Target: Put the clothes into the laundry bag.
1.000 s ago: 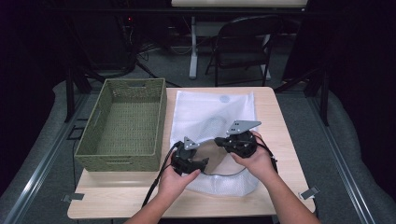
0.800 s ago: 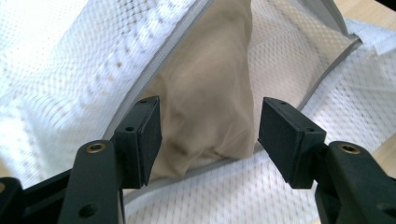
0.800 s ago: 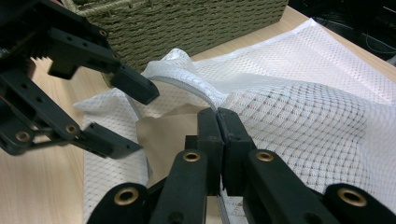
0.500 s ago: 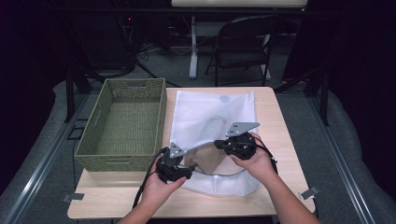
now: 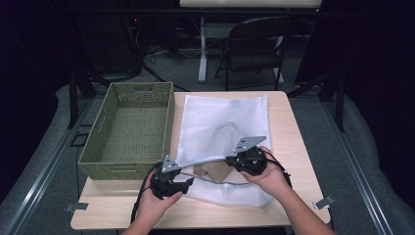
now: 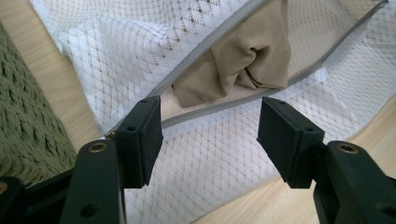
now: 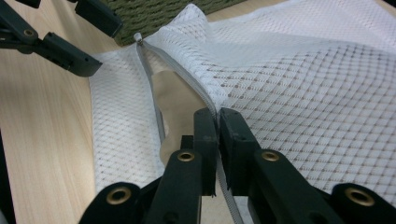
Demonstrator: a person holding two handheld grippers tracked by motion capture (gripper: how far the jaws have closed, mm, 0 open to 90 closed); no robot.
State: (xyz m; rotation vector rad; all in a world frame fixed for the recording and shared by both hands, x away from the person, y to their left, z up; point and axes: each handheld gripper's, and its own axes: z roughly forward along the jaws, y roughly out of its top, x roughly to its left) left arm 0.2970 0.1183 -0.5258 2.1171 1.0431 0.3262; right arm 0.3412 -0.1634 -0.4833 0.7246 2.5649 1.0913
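Right gripper (image 7: pixel 217 154) over wooden table (image 5: pixel 293 127)

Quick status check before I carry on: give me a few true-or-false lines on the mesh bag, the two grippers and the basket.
1. The right gripper is shut on the mesh bag at its zipper edge. True.
2. The left gripper is clamped on the bag. False: its jaws stand open with nothing between them.
3. The bag is unzipped and a tan cloth shows inside. True.
4. The tan cloth lies in the woven basket. False: it is inside the bag.
5. The basket stands left of the bag. True.
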